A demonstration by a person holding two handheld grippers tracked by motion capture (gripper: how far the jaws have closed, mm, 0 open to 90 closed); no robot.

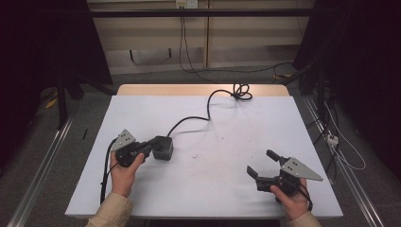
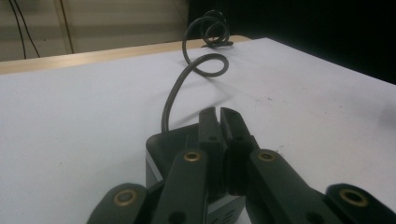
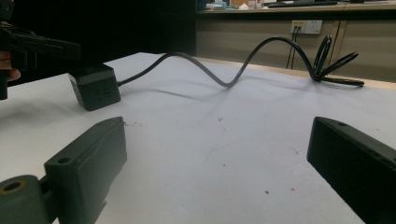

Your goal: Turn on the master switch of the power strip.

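Meanwhile the left gripper (image 1: 150,149), jaws pressed together, touched the top of the black cube (image 1: 163,147) at the table's (image 1: 227,189) left; its cord (image 1: 208,106) trailed back. The right gripper (image 1: 261,163) rested wide open, holding nothing.

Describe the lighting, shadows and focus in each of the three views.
High view: the white table is evenly lit while the surroundings fall into darkness; shadows are faint. Left gripper view: the cable casts a soft shadow on the table; the near jaws look dark and slightly soft. Right gripper view: the cube and cable are sharp, with shadows beneath them; the near jaws are dim.
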